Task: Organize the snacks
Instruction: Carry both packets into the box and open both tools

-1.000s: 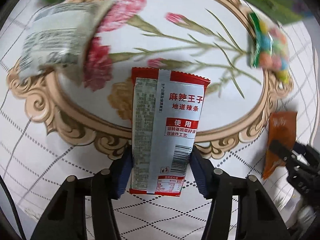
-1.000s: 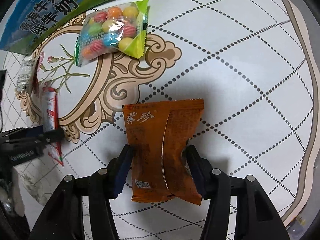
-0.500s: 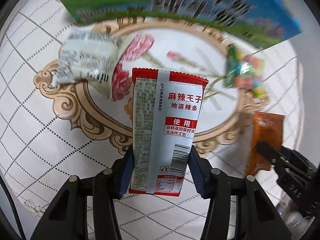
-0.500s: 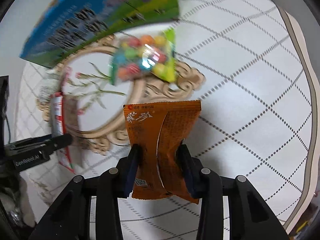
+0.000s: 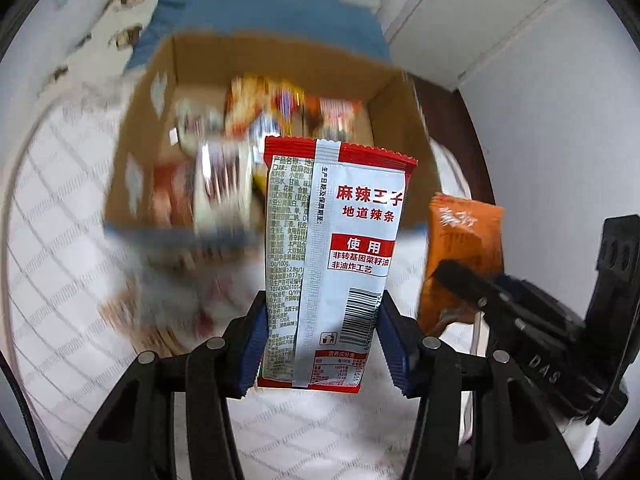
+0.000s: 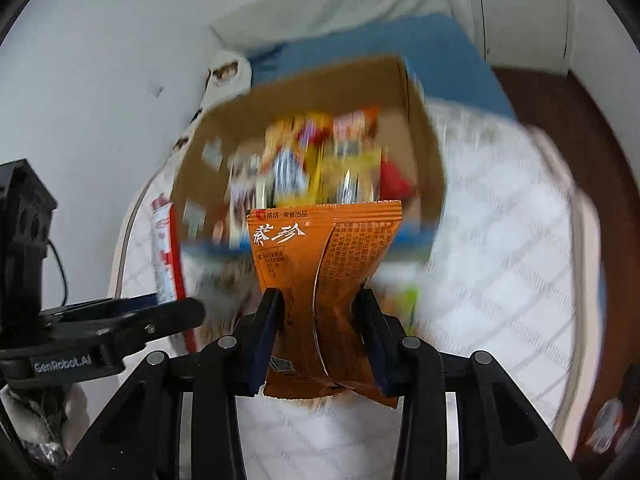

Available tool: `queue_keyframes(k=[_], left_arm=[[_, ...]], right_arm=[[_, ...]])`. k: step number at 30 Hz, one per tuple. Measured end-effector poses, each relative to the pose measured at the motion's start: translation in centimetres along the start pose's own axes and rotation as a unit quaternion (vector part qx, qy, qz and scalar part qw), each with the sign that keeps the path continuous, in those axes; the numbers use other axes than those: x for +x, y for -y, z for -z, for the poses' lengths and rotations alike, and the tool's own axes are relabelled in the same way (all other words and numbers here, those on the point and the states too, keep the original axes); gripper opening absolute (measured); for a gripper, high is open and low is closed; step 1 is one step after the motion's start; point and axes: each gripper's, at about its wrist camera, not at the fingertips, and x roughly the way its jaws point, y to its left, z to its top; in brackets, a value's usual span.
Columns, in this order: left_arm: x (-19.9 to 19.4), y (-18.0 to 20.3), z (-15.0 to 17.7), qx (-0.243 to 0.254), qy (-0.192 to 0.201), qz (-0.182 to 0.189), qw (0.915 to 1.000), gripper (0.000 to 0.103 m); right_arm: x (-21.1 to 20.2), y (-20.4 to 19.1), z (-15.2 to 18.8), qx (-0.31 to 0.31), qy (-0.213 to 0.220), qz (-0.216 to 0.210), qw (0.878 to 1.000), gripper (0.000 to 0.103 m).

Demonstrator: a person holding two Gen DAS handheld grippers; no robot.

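Observation:
My left gripper [image 5: 322,332] is shut on a red and silver snack packet [image 5: 334,248] and holds it upright in the air. My right gripper [image 6: 318,320] is shut on an orange snack packet [image 6: 324,268], pinched at its middle. Ahead of both stands an open cardboard box [image 5: 140,140] holding several snack packets; it also shows in the right wrist view [image 6: 424,136]. In the left wrist view the right gripper [image 5: 460,280] and the orange packet [image 5: 464,236] are at the right. In the right wrist view the left gripper [image 6: 176,312] and the red packet [image 6: 164,248] are at the left.
The box stands on a table with a white checked cloth [image 6: 512,264]. A blue flap or mat [image 6: 440,40] lies behind the box. White walls and a cabinet door [image 5: 460,12] are beyond. The table's dark rim [image 6: 600,168] curves at the right. The scene is motion-blurred.
Both grippers have lifted and tilted up from the table with their packets. The view swung from the floral tabletop to the open box ahead.

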Motion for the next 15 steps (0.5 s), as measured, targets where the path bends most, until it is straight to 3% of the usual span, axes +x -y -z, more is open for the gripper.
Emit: queue_keyframes(k=[7,10,15], left_arm=[[2.8,-1.5,-9.6,0.008,0.021,-0.076,0.9968,0.049],[4.6,-2.8,-13.1,0.007,0.007,-0.114,0.9935,0.049],[10.7,-5.0,-17.8,0.001,-0.029,-0.171,0.9849,0.049]], right_arm=[[1.7,0.2,-9.9,-0.032,0.015,0.079,0.996,0.042],[4.1,0.4,-13.7,-0.047,0.002,0.130,0.990,0.042],[9.2,0.1,-17.2,-0.072,-0.034,0.194,0.978,0.042]])
